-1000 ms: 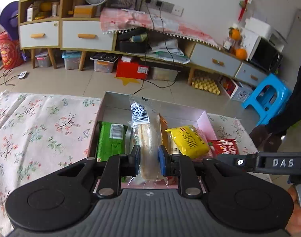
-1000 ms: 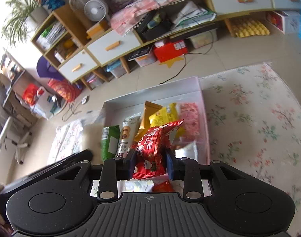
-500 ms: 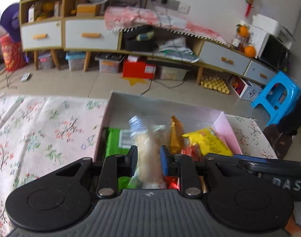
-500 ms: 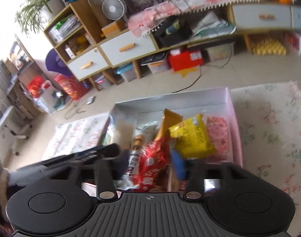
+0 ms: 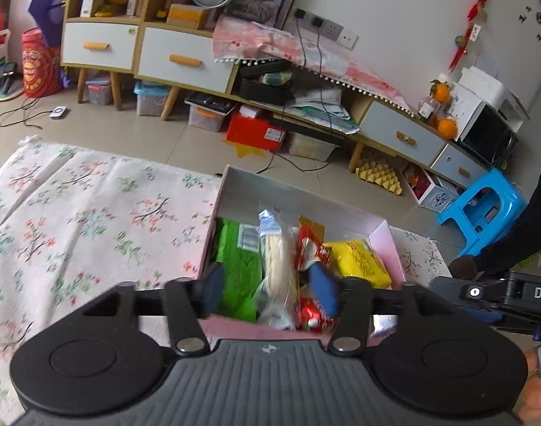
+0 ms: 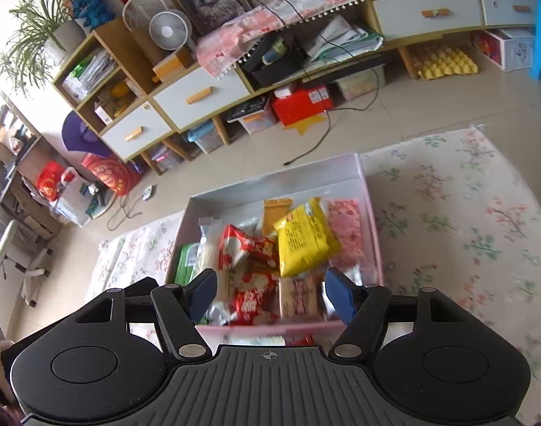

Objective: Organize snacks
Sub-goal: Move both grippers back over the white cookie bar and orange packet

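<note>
Most of the snacks look to be packed already. The pink box [image 6: 371, 220] sits in the lower middle of both views, on the worktop with the flowered cloth [image 5: 75, 220]. Inside it the packets stand side by side. In the left wrist view, from left to right, they are a green packet [image 5: 236, 266], a clear bag of pale sticks [image 5: 275, 262], a red packet [image 5: 309, 252] and a yellow packet [image 5: 359, 262]. In the right wrist view a pink packet [image 6: 346, 227] lies along the box's right wall, an orange one [image 6: 275, 209] stands behind the yellow one, and a brownish bar [image 6: 300, 298] and a red popcorn-patterned packet [image 6: 252, 296] lie near the front edge.

I see no loose snacks on the cloth in either view, so I judge the filling close to finished. What may remain is straightening the packets; the red one leans across its neighbours.

The left hand-held gripper [image 5: 270, 293] hovers at the near edge of the box with its fingers spread wide and gripping nothing; the clear bag stands between them untouched, as far as I can tell through the blur. The right hand-held gripper [image 6: 270, 296] is likewise spread wide over the front of the box, with nothing in its grasp, the packets lying beneath the gap.
</note>
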`<state>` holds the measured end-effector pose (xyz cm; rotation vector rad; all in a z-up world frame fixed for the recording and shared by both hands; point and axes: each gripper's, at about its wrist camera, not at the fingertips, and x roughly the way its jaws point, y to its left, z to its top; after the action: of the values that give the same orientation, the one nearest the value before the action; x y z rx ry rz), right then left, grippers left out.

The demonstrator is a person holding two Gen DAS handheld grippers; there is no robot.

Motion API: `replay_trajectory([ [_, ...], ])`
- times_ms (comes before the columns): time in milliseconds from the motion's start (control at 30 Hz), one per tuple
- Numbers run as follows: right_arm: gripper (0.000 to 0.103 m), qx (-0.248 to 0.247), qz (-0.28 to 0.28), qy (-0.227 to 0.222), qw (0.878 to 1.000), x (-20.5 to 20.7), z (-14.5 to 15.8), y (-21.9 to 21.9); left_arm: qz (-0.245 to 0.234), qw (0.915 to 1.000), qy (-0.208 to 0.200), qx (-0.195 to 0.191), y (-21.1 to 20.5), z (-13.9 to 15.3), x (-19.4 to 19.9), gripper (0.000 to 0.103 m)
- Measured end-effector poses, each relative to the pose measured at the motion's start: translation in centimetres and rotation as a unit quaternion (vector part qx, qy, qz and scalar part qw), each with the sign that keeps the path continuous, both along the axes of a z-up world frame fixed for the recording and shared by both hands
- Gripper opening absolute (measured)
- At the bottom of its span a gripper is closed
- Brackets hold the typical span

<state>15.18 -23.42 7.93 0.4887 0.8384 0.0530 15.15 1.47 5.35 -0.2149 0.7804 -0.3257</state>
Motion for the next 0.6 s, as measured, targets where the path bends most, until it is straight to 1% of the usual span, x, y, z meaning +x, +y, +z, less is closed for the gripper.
replay_trajectory([
  [33, 0.070, -0.010, 0.002, 0.000, 1.000, -0.4, 0.2, 0.1, 0.001, 1.0000, 0.000, 0.004, 0.0, 0.1, -0.4, 0.066],
  [67, 0.072, -0.023, 0.003, -0.001, 1.000, -0.9, 0.4, 0.2, 0.001, 1.0000, 0.002, 0.008, -0.2, 0.2, -0.7, 0.069],
  [133, 0.078, -0.053, 0.005, 0.007, 0.999, -1.6, 0.2, 0.3, -0.002, 0.9997, 0.009, 0.023, -0.6, 0.3, -1.6, 0.073],
  [167, 0.078, -0.063, 0.005, 0.015, 0.998, -1.9, -0.1, 0.4, -0.003, 0.9993, 0.013, 0.036, -1.0, 0.3, -1.9, 0.077],
  [233, 0.079, -0.065, 0.010, 0.034, 0.997, -2.5, -0.9, 0.6, 0.005, 0.9978, 0.023, 0.062, -1.5, 0.4, -3.2, 0.084],
  [267, 0.079, -0.061, 0.014, 0.038, 0.997, -3.0, -1.1, 0.6, 0.006, 0.9973, 0.026, 0.068, -1.7, 0.5, -3.9, 0.085],
  [333, 0.078, -0.056, 0.022, 0.036, 0.998, -4.1, -1.0, 0.9, -0.005, 0.9976, 0.032, 0.061, -1.8, 0.6, -5.0, 0.089],
  [400, 0.078, -0.055, 0.032, 0.022, 0.998, -5.5, -0.5, 1.2, -0.014, 0.9977, 0.035, 0.056, -1.8, 0.7, -6.0, 0.091],
  [500, 0.079, -0.041, 0.037, 0.001, 0.998, -7.8, 0.4, 1.2, -0.005, 0.9981, 0.043, 0.045, -1.2, 0.6, -7.7, 0.095],
  [533, 0.079, -0.034, 0.038, -0.002, 0.999, -8.6, 0.5, 1.1, -0.003, 0.9983, 0.045, 0.037, -1.0, 0.4, -8.2, 0.097],
  [600, 0.079, -0.019, 0.038, -0.006, 0.999, -9.9, 0.4, 0.8, -0.002, 0.9983, 0.052, 0.026, -0.9, -0.1, -9.0, 0.098],
])
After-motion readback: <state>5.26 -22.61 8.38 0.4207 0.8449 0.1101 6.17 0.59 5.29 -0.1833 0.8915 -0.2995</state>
